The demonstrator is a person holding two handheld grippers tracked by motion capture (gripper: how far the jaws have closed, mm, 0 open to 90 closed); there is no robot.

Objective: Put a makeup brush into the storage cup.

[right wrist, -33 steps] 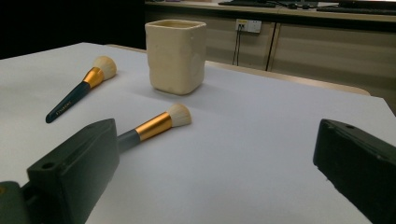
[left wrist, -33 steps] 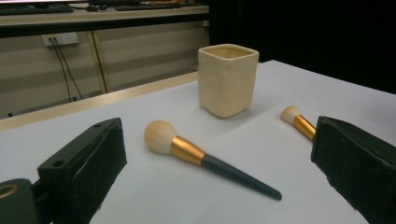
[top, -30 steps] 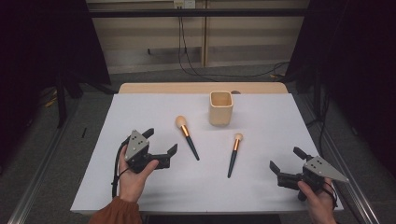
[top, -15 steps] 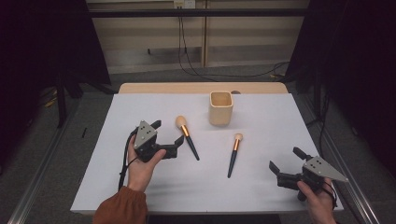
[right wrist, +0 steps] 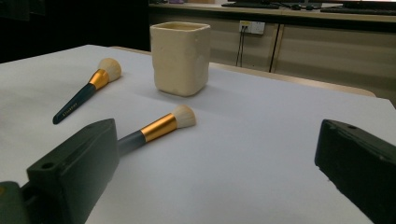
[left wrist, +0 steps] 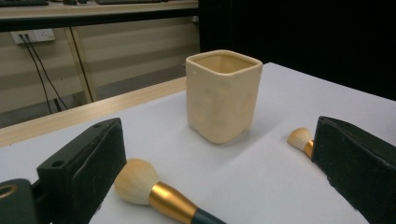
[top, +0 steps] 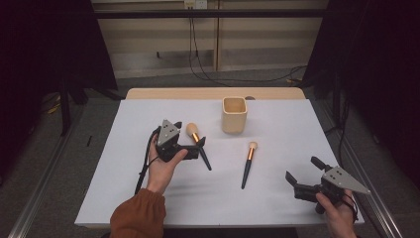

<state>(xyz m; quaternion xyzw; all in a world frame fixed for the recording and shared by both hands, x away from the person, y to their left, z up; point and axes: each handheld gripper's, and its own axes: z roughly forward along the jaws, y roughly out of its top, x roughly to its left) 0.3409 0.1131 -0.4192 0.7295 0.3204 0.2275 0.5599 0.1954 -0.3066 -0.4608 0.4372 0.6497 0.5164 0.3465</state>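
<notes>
While my left hand-held gripper (top: 195, 147) has slid up from lower left, its wide jaws now bracket the larger brush (top: 197, 144).
That brush lies on the table (top: 124, 129), centre-left, ungrasped; right hand-held gripper (top: 303, 177) waits wide, lower right.

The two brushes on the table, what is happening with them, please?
A person holds a gripper in each hand. The left gripper is open, its jaws on either side of the larger brush, not yet closed on it. The smaller brush lies untouched near the beige cup. The right gripper hangs open near the table's edge.
</notes>
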